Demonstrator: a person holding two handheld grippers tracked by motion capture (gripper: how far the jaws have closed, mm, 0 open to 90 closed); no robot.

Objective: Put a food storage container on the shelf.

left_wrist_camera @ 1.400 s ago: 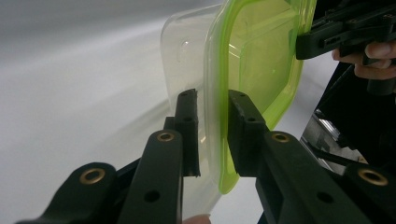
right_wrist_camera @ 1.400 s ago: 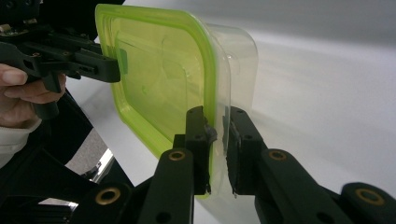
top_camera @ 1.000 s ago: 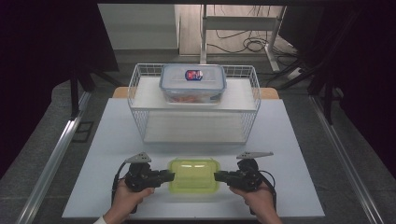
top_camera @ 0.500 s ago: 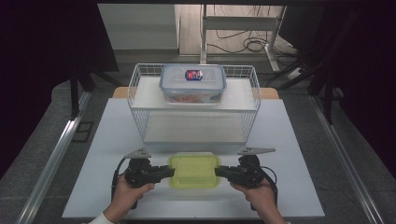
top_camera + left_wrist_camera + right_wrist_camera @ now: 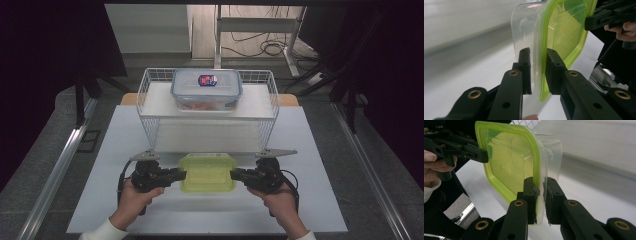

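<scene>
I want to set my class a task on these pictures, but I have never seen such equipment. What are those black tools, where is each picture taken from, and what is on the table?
A person sits at a white table and holds a hand-held two-jaw tool in each hand: the left gripper and the right gripper. One picture looks down from above; the other two come from cameras riding on each gripper, looking along its black jaws. Together the grippers pinch opposite edges of a clear green-lidded container. Behind it stands a white wire basket, with a blue-rimmed lidded box on top of it.
</scene>
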